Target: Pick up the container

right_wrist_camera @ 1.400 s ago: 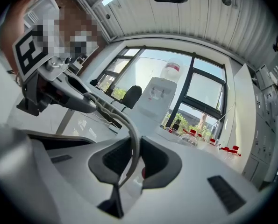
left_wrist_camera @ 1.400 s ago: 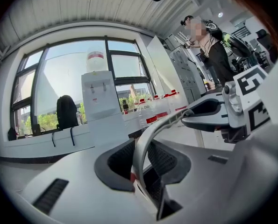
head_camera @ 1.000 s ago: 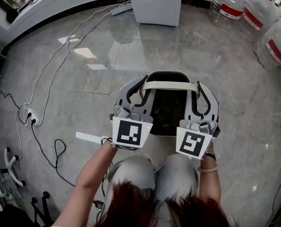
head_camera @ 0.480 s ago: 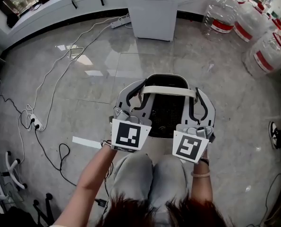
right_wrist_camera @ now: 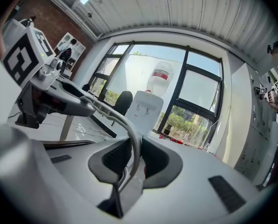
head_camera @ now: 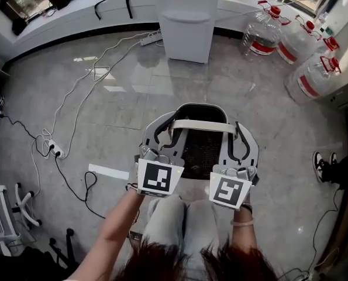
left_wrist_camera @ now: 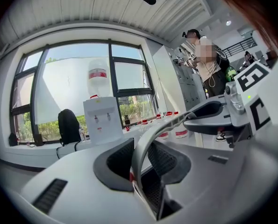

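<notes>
The container (head_camera: 204, 147) is a dark mesh basket with a pale band (head_camera: 203, 126) across its top, held above the floor in front of my knees. My left gripper (head_camera: 162, 140) is shut on its left rim, and my right gripper (head_camera: 243, 150) on its right rim. In the left gripper view the thin grey rim (left_wrist_camera: 150, 141) runs between the black pads of the left gripper (left_wrist_camera: 141, 164). The right gripper view shows the same rim (right_wrist_camera: 129, 134) pinched in the right gripper (right_wrist_camera: 131, 164). The basket's underside is hidden.
A white water dispenser (head_camera: 188, 22) stands ahead, with large water bottles (head_camera: 261, 34) to its right. Cables and a power strip (head_camera: 54, 151) lie on the floor at left, near a white strip (head_camera: 108, 171). Another person's shoes (head_camera: 323, 163) are at right.
The head view has pulled back and tilted up, showing more floor, the dispenser and the bottles. Both grippers keep the same hold on the container.
</notes>
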The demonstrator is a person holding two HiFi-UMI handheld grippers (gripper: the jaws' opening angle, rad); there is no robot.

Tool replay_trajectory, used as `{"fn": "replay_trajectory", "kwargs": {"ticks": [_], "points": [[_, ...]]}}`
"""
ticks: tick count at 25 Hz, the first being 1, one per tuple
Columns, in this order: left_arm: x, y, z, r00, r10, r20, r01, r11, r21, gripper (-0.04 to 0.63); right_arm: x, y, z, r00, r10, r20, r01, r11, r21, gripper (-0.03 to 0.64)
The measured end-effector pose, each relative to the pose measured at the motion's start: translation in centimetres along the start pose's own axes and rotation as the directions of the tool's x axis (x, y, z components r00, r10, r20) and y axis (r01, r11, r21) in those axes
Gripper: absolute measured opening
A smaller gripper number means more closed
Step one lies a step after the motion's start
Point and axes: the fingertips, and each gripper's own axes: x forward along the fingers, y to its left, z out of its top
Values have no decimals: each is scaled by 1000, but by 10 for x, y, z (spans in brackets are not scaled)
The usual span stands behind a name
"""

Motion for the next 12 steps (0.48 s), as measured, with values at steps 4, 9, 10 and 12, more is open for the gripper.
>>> {"fn": "replay_trajectory", "kwargs": {"ticks": [4,9,10,12], "points": [[-18,4,50,1000,16,-5,-16,1000,-16,95,-20,-23,44,1000,15,-12,-15,1000,-8,80],[-42,5,113,1000,21,-7,-22,999,-24,95,-47,-53,99,1000,17,-11,-17,1000,15,83],[-47,5,125,1000,17,-6,-17,999,-29,97,-53,-60,109,1000,19,-14,-18,1000,22,84],[-56,3,150,1000,11,-5,-11,999,-36,97,-65,-72,128,1000,23,-20,-22,999,26,84]]}}
